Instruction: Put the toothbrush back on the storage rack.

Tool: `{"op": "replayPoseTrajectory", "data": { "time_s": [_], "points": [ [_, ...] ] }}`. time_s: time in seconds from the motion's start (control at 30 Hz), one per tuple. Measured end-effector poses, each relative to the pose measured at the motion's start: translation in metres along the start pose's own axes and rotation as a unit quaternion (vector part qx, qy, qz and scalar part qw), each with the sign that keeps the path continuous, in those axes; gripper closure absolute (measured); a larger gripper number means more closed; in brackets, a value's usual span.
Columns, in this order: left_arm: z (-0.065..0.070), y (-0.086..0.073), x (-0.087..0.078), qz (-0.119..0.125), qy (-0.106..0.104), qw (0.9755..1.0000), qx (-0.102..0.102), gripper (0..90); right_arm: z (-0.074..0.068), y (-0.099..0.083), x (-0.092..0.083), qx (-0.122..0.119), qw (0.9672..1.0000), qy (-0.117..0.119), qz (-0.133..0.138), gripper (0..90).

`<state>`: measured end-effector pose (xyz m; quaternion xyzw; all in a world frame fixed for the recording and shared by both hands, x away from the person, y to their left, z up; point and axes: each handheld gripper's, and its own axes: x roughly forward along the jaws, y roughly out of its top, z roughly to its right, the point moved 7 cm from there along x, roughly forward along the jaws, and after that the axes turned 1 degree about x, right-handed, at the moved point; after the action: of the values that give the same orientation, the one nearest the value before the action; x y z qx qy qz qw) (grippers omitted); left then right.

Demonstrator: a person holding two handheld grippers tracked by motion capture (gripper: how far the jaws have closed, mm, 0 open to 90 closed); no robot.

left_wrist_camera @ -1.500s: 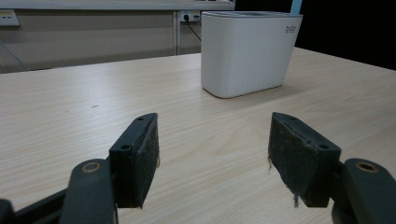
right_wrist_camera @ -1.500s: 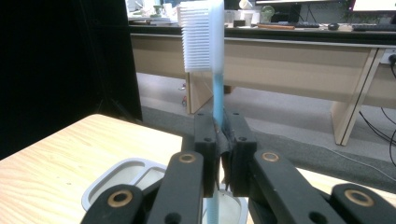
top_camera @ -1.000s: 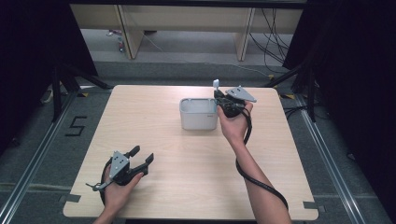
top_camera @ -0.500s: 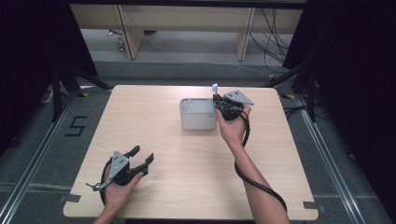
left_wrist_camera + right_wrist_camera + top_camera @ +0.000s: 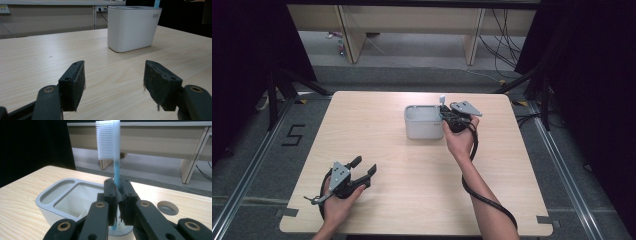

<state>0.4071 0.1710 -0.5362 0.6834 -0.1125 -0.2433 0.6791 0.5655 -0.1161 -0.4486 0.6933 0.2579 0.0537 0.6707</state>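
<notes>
A white holder (image 5: 423,121) with several open compartments stands at the far middle of the wooden table (image 5: 402,200). My right gripper (image 5: 451,117) is at the holder's right end, shut on a toothbrush (image 5: 113,157) held upright. Its white bristle head (image 5: 442,99) is on top, and the blue handle runs down between the pads over the rim of the holder (image 5: 62,197). My left gripper (image 5: 364,167) rests near the front left of the table, open, with nothing between its pads (image 5: 75,85). It faces the holder (image 5: 133,25) from a distance.
A round cable hole (image 5: 168,208) sits in the tabletop just beyond the right gripper. The right gripper's black cable (image 5: 482,197) trails along the forearm toward the front edge. Wooden furniture legs and loose cables stand on the floor behind the table.
The right gripper and its toothbrush have edged slightly lower at the holder. The left gripper has stayed where it was.
</notes>
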Motion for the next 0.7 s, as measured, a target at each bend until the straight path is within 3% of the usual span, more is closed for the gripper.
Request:
{"op": "replayPoseTrajectory", "data": {
  "time_s": [0.03, 0.3, 0.37, 0.4, 0.5, 0.53, 0.63, 0.7],
  "points": [
    [0.0, 0.0, 0.0, 0.0, 0.0, 1.0, 0.0, 33.3, 0.001, 0.001, 0.001, -0.01, 0.9999, 0.004, 0.002, 85.4],
    [0.0, 0.001, 0.001, 0.008, -0.004, 1.0, -0.002, 33.3, -0.001, -0.01, 0.003, 0.005, 0.9999, 0.002, -0.009, 85.2],
    [0.0, 0.001, 0.001, 0.008, -0.004, 1.0, -0.002, 33.3, 0.001, -0.012, 0.005, -0.004, 0.9999, 0.001, -0.01, 85.2],
    [0.0, 0.001, 0.001, 0.008, -0.004, 1.0, -0.003, 33.3, 0.0, -0.014, 0.004, 0.004, 0.9999, 0.001, -0.014, 85.2],
    [0.0, 0.001, 0.001, 0.008, -0.004, 1.0, -0.003, 33.2, 0.001, -0.015, 0.005, -0.01, 0.9999, -0.002, -0.013, 85.1],
    [0.0, 0.001, 0.001, 0.008, -0.004, 1.0, -0.003, 33.3, 0.0, -0.016, 0.005, 0.004, 0.9999, -0.001, -0.017, 85.0],
    [0.0, 0.0, 0.0, 0.002, -0.002, 1.0, -0.001, 33.2, 0.0, -0.018, 0.007, -0.008, 0.9998, 0.002, -0.017, 84.9],
    [0.0, 0.001, 0.001, 0.008, -0.004, 1.0, -0.002, 33.2, -0.001, -0.02, 0.006, 0.002, 0.9998, 0.003, -0.02, 84.8]
  ]
}}
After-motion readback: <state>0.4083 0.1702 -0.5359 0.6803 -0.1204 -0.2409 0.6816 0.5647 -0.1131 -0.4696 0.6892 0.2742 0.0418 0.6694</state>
